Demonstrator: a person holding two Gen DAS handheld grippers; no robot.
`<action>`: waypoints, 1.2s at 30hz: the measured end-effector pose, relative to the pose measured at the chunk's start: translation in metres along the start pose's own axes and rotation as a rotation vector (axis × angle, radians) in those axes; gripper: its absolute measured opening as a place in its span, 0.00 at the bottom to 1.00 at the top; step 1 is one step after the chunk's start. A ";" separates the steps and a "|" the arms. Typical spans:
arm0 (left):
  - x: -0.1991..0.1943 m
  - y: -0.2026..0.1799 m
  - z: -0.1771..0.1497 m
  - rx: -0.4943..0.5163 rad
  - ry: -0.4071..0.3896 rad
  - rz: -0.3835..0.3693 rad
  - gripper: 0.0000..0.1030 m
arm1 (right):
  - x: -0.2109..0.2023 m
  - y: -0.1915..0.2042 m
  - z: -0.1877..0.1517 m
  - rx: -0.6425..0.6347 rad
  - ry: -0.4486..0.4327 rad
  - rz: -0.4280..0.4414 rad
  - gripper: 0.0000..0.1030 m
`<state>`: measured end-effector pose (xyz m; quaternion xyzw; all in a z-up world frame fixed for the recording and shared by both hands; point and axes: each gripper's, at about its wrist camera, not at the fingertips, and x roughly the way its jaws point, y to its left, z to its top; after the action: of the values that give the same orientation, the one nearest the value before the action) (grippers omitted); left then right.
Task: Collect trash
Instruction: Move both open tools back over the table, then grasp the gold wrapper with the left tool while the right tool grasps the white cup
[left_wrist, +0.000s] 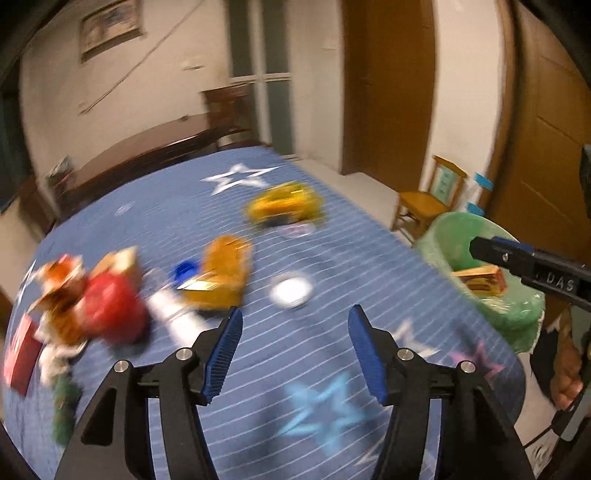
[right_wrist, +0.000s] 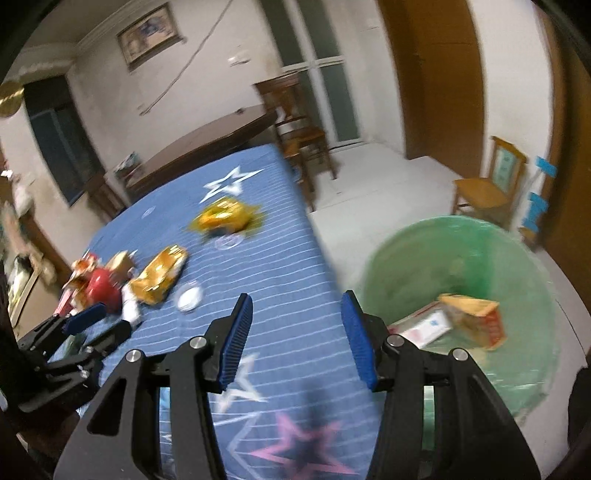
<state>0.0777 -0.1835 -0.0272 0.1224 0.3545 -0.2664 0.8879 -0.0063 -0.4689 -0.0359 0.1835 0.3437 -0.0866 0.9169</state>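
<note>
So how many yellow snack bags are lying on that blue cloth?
2: one yellow bag far out near the white star, another yellow bag nearer, beside the red wrapper. The blurred pile could hide more.

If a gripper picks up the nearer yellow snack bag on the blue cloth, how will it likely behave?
The yellow snack bag looks crumpled and flattened, so it is probably light and floppy. Its shiny film may slip between the pads. It lies flat on the blue cloth, so it seems unlikely to roll.

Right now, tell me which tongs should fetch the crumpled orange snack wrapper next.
Left. The left tongs stand open and empty just short of the crumpled orange snack wrapper; the right tongs hang by the green-lined bin.
</note>
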 end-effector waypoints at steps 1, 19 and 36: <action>-0.004 0.012 -0.005 -0.018 0.000 0.012 0.59 | 0.005 0.010 -0.002 -0.014 0.012 0.018 0.46; -0.059 0.163 -0.048 -0.251 0.010 0.109 0.60 | 0.103 0.128 -0.009 -0.315 0.167 0.030 0.46; 0.016 0.092 0.029 -0.118 0.052 0.067 0.61 | 0.114 0.113 -0.004 -0.257 0.157 0.072 0.37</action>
<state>0.1558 -0.1252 -0.0149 0.0884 0.3883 -0.2118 0.8925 0.1085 -0.3676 -0.0833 0.0830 0.4157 0.0056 0.9057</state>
